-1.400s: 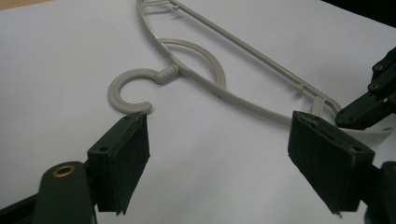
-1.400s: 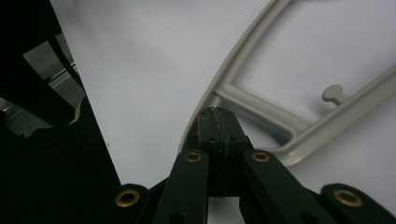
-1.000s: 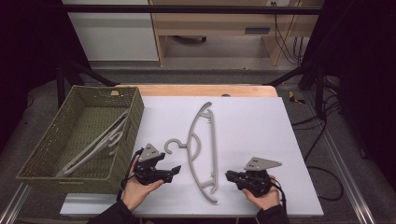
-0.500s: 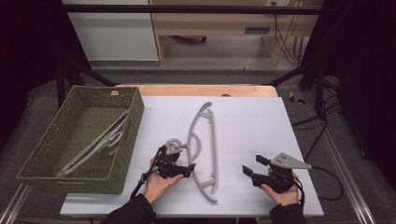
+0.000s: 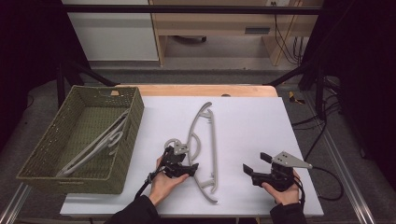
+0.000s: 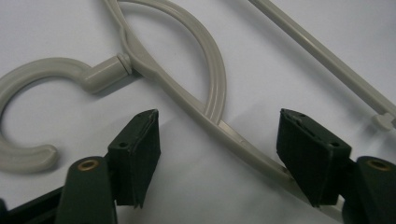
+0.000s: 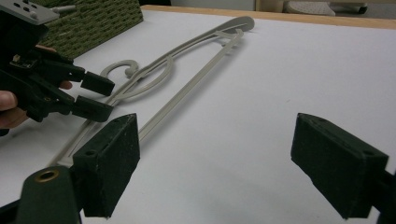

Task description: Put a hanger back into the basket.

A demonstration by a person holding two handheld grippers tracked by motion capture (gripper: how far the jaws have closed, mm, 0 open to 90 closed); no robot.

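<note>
Left claw (image 5: 190, 166), jaws spread, straddles the grey hanger (image 5: 213, 140)'s arm near the hook, likely lining up a grip. Right claw (image 5: 249, 171), also spread, waits at four o'clock. Largest, the green basket (image 5: 46, 154) at nine o'clock holds another hanger (image 5: 93, 147).

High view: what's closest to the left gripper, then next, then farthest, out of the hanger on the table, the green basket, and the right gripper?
From the left gripper:
1. Hanger on the table, right at the gripper, on the white table.
2. Right gripper, off to its right, near the front edge.
3. Green basket, to its left; nearly as close, so a loose call.
</note>
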